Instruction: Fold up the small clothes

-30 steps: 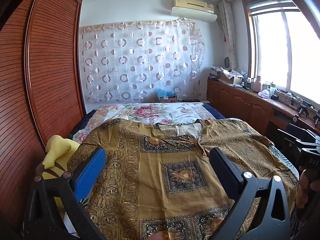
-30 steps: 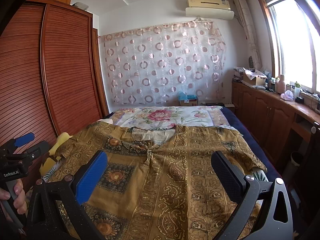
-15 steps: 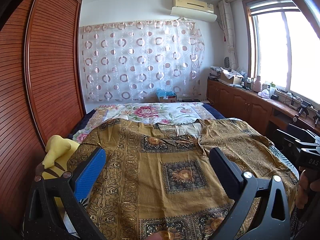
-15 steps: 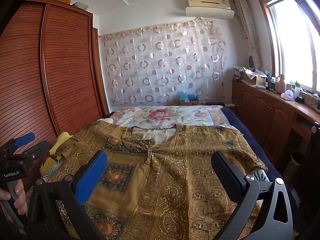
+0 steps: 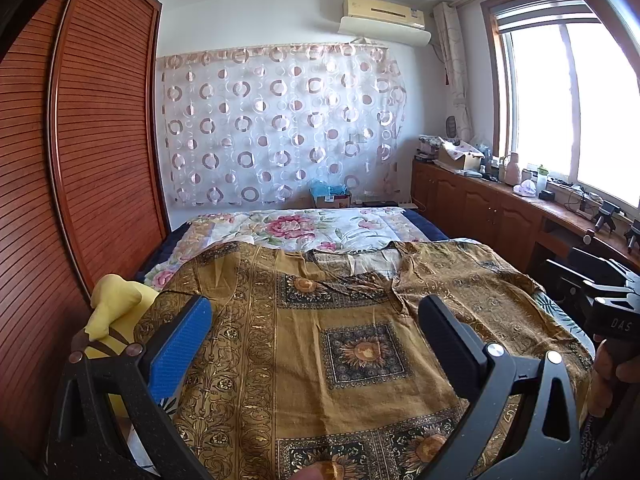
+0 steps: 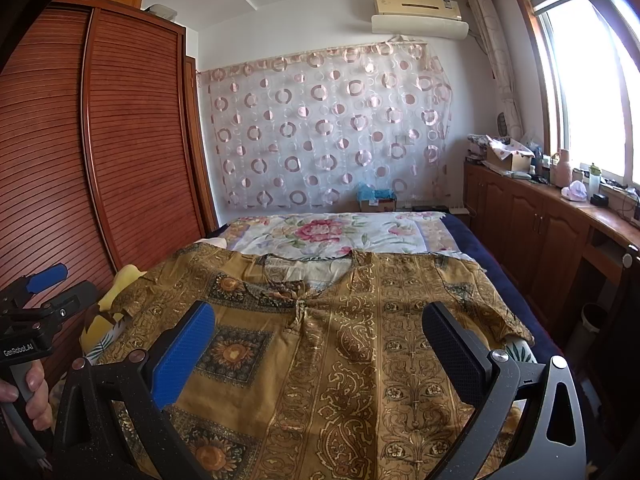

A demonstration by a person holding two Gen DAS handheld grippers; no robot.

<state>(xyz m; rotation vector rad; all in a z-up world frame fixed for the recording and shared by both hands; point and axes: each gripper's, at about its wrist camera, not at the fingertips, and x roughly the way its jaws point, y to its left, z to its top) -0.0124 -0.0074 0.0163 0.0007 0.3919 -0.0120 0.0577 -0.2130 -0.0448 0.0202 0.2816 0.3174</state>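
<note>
garment: mustard-gold patterned cotton tunic [image 6: 340, 344] flat on floral-sheeted bed [image 6: 328, 232], neckline toward circle-print curtain [image 6: 328, 128] — long axis along the bed | containers: cardboard box [image 6: 378, 202] below curtain, blue stuff inside | around: yellow plush toy [image 5: 116, 316] at tunic's left edge | left gripper [image 5: 312, 332], right gripper [image 6: 318, 332] — both spread, above tunic

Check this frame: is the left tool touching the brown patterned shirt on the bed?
Apart. The right wrist view shows the left tool held up beside the bed, with a clear gap to the brown patterned shirt, which lies flat, ungripped.
</note>
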